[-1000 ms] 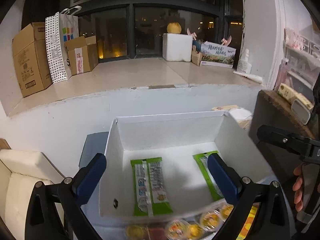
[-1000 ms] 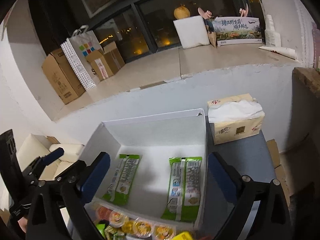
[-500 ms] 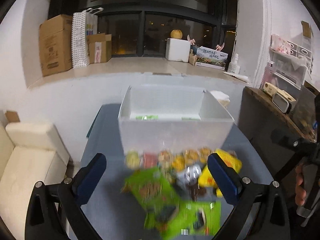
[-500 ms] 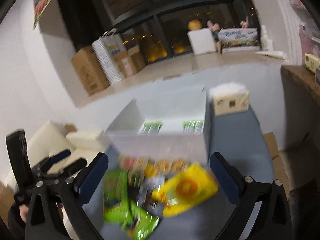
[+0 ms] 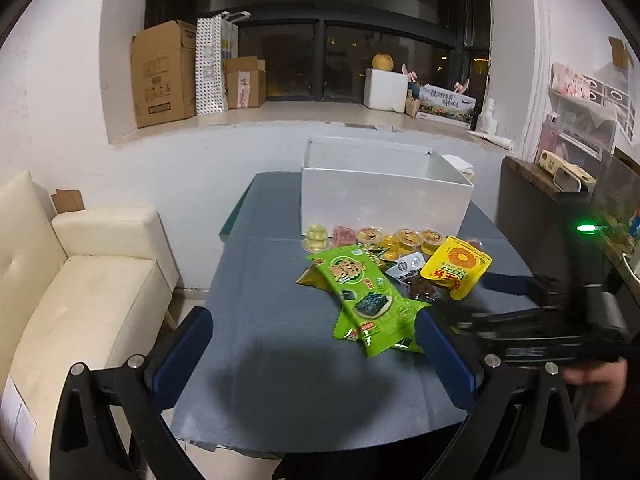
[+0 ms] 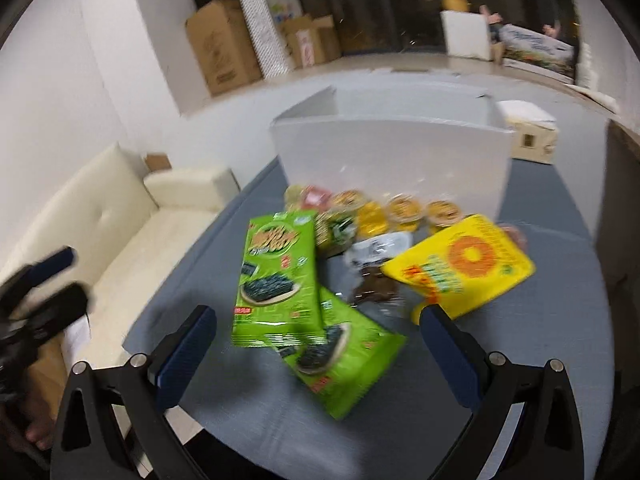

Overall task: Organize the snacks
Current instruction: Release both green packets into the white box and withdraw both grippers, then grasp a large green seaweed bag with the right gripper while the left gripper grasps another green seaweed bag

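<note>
A pile of snacks lies on the grey table point(image 5: 280, 360) in front of a white box point(image 5: 380, 200). Two green seaweed packs point(image 5: 360, 296) point(image 6: 280, 272) overlap at the front. A yellow bag point(image 5: 456, 266) point(image 6: 468, 264) lies to the right, a dark clear packet point(image 6: 376, 280) between them. Several small jelly cups point(image 5: 384, 236) point(image 6: 400, 208) line the box's front wall point(image 6: 392, 156). My left gripper point(image 5: 316, 356) is open and empty, back from the pile. My right gripper point(image 6: 316, 348) is open and empty, just above the near green pack.
A cream sofa point(image 5: 80, 292) stands left of the table. A tissue box point(image 6: 528, 136) sits right of the white box. A dark cabinet point(image 5: 560, 208) is at the right. Cardboard boxes point(image 5: 164, 72) line the window ledge. My right gripper shows in the left wrist view point(image 5: 540, 328).
Both grippers have pulled back from over the white box toward the near side of the table. The snack pile in front of the box has come into full view.
</note>
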A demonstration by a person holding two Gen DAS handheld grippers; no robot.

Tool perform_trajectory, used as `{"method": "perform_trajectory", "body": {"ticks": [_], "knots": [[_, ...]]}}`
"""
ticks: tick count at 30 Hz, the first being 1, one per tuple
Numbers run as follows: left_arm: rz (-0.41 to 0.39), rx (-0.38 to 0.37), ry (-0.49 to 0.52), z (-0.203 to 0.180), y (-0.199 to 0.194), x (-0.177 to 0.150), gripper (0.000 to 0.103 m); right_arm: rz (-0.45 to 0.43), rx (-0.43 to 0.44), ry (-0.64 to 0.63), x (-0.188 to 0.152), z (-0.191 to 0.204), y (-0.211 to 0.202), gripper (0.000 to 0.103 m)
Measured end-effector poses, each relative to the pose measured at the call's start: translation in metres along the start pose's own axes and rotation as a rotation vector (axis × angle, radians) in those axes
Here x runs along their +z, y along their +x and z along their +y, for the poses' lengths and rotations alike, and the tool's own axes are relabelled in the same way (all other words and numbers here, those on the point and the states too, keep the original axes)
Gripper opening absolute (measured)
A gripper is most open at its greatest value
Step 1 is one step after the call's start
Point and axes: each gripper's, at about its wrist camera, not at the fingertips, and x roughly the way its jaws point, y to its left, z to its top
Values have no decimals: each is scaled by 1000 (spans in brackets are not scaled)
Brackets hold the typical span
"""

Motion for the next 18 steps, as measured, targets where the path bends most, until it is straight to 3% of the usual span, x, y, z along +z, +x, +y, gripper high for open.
{"method": "perform_trajectory", "body": {"ticks": [9, 18], "knots": [[22, 0, -35, 30, -4, -13, 103, 87, -11, -22, 25, 19, 72, 103], [22, 6, -57, 50, 1, -15, 103, 149, -37, -41, 32, 31, 107, 103]]}}
